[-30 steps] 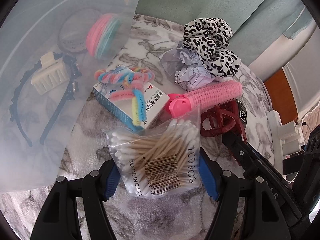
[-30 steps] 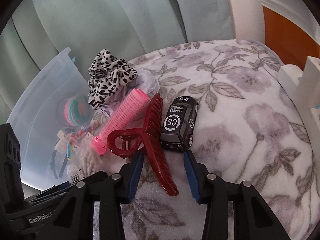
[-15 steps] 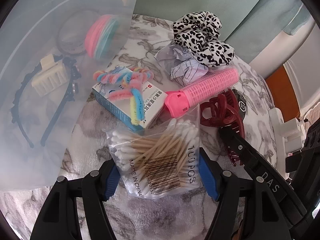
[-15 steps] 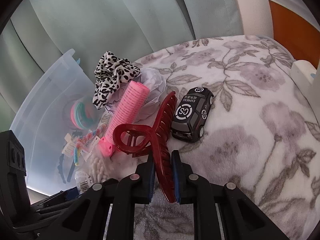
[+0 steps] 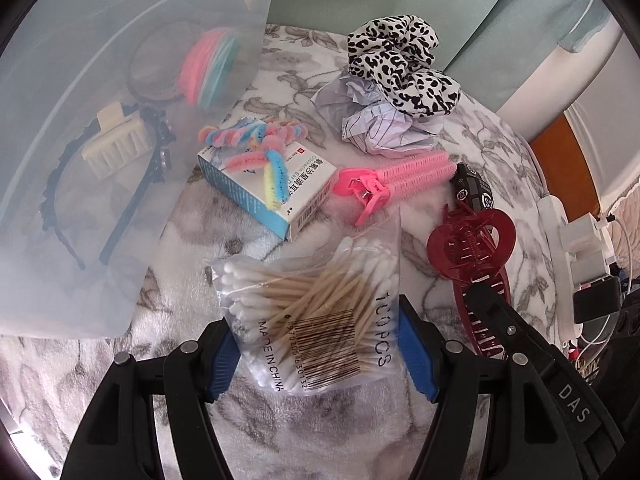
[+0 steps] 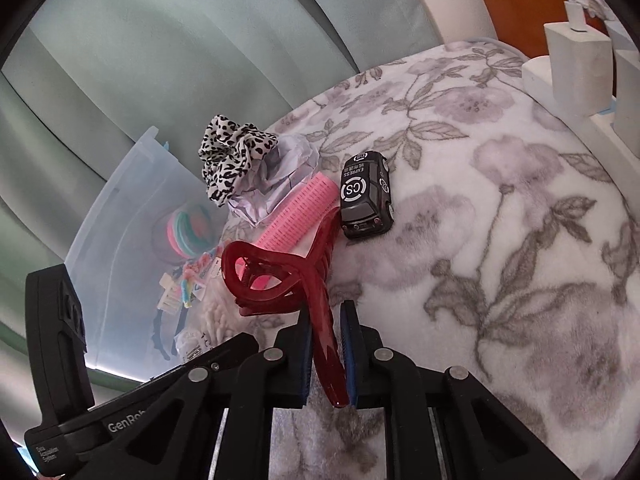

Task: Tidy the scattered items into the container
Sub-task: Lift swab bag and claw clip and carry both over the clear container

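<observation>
Right tool (image 6: 326, 354) pinching the red claw clip (image 6: 280, 276) by its toothed end — clip tilted over the floral blanket (image 6: 500, 240).
Your jaws have just closed on it. Hard, light, slick plastic — it could pivot, so carry it gently to the clear container (image 6: 120, 216); your left tool (image 5: 320, 344) stands spread around the cotton swab bag (image 5: 316, 304).

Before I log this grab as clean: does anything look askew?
Yes. The right gripper pinches the red claw clip by one long end only, so its looped handle hangs off to the side, tilted.

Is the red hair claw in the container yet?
No. The red hair claw is outside the container, gripped by the right gripper.
</observation>
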Demonstrator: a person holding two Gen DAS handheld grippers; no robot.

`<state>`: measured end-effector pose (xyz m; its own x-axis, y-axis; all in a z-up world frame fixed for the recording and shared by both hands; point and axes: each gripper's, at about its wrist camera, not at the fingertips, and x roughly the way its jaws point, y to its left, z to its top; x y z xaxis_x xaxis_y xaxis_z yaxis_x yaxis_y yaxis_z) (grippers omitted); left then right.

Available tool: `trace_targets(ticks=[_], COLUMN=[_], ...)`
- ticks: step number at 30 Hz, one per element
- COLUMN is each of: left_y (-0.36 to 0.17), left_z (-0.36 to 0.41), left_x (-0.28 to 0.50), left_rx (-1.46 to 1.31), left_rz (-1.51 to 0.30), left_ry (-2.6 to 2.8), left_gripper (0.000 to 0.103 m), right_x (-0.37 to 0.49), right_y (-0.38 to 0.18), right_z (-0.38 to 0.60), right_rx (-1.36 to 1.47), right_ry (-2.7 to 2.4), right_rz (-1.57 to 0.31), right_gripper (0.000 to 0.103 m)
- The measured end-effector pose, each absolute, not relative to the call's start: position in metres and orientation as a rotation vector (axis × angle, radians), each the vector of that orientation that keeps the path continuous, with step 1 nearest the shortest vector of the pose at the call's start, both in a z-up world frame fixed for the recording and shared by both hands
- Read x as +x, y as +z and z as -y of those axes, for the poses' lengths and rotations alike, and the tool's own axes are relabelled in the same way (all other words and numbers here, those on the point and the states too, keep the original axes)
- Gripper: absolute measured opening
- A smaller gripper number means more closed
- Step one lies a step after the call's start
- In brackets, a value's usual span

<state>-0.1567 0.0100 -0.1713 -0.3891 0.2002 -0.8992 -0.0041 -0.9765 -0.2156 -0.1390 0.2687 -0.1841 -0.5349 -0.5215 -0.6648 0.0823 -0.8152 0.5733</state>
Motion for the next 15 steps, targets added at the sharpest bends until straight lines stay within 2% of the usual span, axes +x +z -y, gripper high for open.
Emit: trace_targets(ticks=[5,15], left_y=[-0.161,-0.135], left_z=[-0.013,-0.021], left_x=[-0.150,-0.110], left_rx=[-1.650,-1.576], left_rz=[0.239,0.198], left_ry=[2.504,2.536], left_gripper=[0.072,0.072], right_x=[-0.127,-0.109], right_y=[-0.171,-0.143], right_z=[-0.276,-0.298], right_rx=[1.219,1.131], right_ry=[-2.379,-2.398], right_rz=[0.728,0.821], right_gripper=[0.010,0.010])
